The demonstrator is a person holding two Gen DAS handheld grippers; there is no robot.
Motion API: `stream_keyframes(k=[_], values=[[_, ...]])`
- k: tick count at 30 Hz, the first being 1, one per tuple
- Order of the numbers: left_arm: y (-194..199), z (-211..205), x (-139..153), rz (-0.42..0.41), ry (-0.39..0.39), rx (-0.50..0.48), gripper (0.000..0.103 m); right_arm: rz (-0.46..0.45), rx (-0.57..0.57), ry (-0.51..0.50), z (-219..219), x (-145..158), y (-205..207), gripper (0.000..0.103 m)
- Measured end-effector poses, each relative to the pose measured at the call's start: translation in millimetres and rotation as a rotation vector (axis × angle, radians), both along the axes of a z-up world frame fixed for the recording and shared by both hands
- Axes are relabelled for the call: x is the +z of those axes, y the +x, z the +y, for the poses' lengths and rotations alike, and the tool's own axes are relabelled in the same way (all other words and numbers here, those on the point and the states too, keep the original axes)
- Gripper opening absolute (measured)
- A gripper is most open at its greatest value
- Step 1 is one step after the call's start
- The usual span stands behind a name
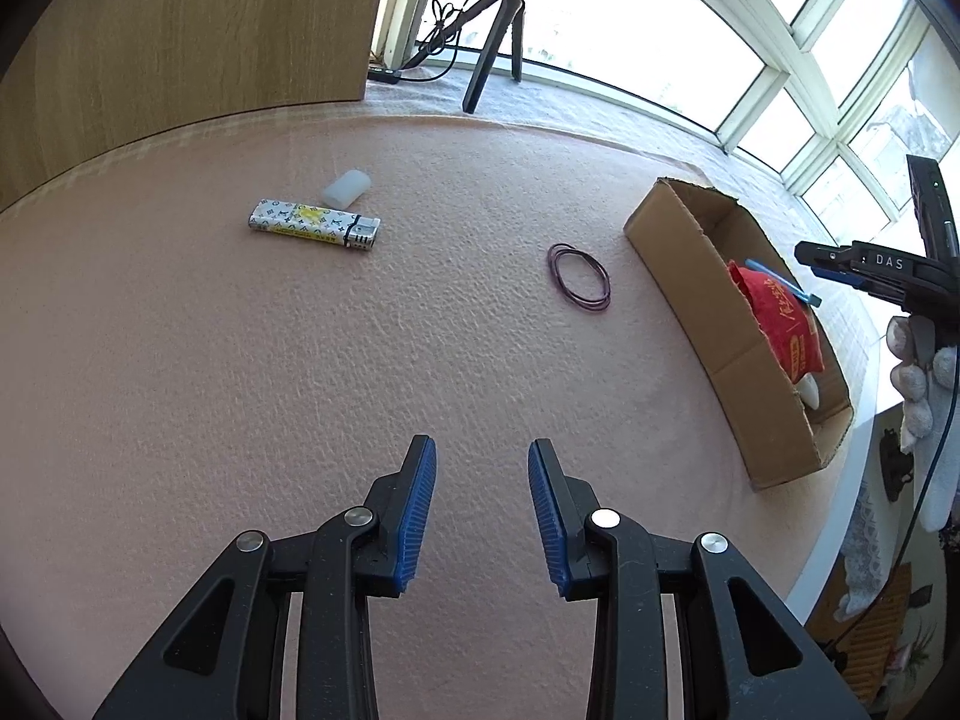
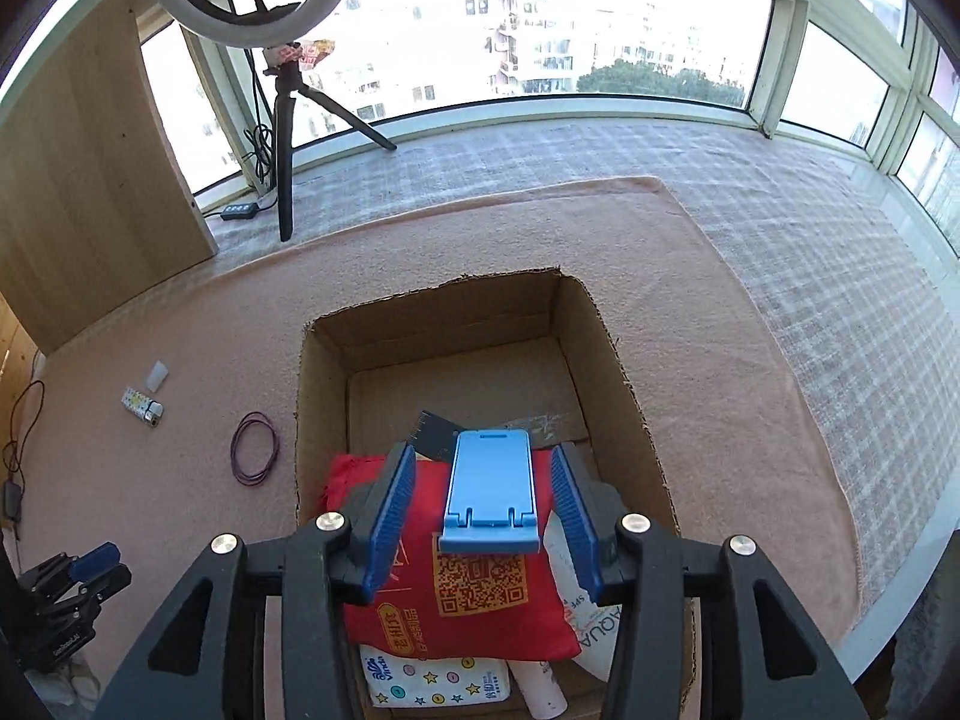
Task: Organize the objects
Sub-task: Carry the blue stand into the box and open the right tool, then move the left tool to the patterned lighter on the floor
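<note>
Resting on the red bag (image 2: 480,588) inside the box (image 2: 606,348), the blue stand (image 2: 489,489) sat between the right gripper's (image 2: 483,516) parted jaws, apparently just let go. Three items waited on the mat (image 1: 240,360): one lighter (image 1: 315,223), one white cap (image 1: 345,188), one band loop (image 1: 579,279). The left gripper (image 1: 482,516) hovered apart, empty, likely readying for them.

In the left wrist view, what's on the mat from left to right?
lighter → white cap → rubber bands → cardboard box, then the right gripper at the edge.
</note>
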State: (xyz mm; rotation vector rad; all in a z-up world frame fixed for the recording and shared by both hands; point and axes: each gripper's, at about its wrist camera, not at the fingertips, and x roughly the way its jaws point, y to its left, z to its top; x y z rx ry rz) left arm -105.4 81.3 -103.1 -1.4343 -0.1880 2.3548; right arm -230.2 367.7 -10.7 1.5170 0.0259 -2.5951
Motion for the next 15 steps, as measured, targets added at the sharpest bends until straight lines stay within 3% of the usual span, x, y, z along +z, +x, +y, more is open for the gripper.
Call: stream_keyframes(k=[6, 15], values=[[3.7, -8.5, 11.1, 0.034, -0.007, 0.039, 0.049, -0.002, 0.014, -0.013, -14.3, 7.5, 2.0, 0.049], [3.7, -34.4, 26.7, 0.076, -0.014, 0.084, 0.066, 0.011, 0.129, -0.048, -75.0, 19.8, 21.9, 0.052]])
